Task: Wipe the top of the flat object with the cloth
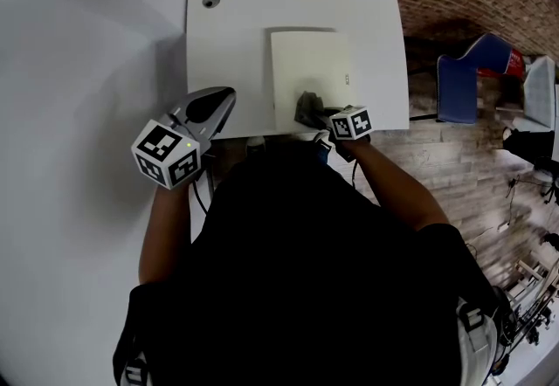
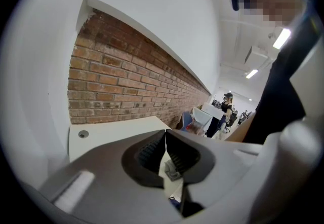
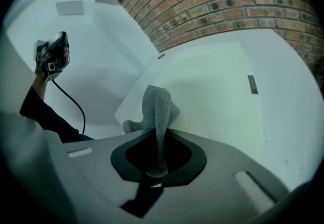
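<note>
Left gripper (image 2: 165,152) off the table (image 1: 227,26) at 9 o'clock, jaws pressed together, empty | right gripper (image 3: 157,153) pinches cloth (image 3: 158,111) at flat object's (image 1: 310,61) 6 o'clock edge | we judge: wiping stroke starting | next: we press down, sweep toward 12 o'clock.

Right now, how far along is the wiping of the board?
Done: the right gripper is shut on the cloth. In hand: the cloth lies at the near edge of the board. Left: probably the rest of its top; no wiped part can be told. The left gripper is shut, empty, held aside.
</note>
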A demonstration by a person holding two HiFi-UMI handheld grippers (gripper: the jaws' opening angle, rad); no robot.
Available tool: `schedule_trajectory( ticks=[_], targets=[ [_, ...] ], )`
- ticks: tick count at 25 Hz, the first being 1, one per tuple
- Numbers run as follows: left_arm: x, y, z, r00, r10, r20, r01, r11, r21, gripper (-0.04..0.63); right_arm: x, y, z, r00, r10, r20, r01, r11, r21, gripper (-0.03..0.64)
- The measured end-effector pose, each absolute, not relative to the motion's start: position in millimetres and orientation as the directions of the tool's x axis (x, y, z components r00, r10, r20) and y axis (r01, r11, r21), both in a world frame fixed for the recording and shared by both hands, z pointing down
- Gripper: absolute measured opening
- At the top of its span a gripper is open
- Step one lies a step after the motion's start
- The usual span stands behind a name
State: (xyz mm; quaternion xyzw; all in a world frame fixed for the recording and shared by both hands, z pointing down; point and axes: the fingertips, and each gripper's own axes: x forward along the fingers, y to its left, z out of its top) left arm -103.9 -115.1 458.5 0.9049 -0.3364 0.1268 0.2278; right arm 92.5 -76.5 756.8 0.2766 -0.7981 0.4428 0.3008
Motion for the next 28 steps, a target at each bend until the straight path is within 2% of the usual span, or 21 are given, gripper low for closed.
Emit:
schedule_trajectory(
  ticks=[28],
  targets=[
    [-74.7, -125.8, 466.8, 0.786, -0.487, 0.382, -0.609, -0.719, 0.335, 0.002, 181.5, -88.4, 767.1, -0.576, -0.291, 0.764, -0.810, 0.329, -0.485, 0.014]
  ],
)
